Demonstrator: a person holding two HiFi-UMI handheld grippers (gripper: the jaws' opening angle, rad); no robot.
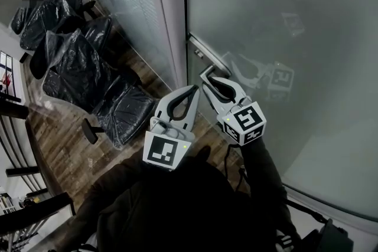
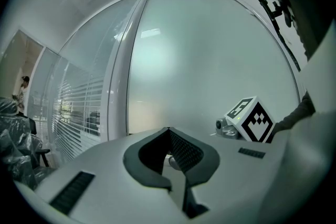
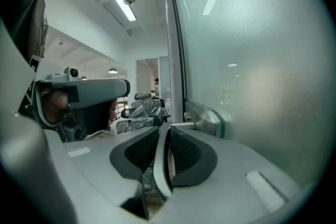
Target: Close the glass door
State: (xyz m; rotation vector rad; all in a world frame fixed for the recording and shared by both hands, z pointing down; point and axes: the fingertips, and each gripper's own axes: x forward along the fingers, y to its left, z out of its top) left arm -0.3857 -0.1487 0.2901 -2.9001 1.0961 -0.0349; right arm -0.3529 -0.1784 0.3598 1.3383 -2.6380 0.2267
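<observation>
Frosted and pale, the glass door [image 1: 283, 38] is seen across the right of the head view, with its free edge lying close beside the white door frame [image 1: 170, 9]; whether the latch has caught cannot be told. A metal lever handle [image 1: 208, 54] is mounted near that edge, and the right claw [image 1: 205, 75] is clamped on it: in the right gripper view the flat lever is pinched edge-on between the two jaws [image 3: 164, 131], just below the handle's mount [image 3: 207, 117]. This hold is judged to give the leverage needed to swing the door shut. The left claw [image 1: 192, 90] is held just beside the right one, apart from the glass, with its jaws brought together at the tips on nothing [image 2: 168, 131], presumably because no second grip is needed. Beyond the frame, chairs [image 1: 82, 68] wrapped in black plastic are seen on a wooden floor [image 1: 65, 144].
</observation>
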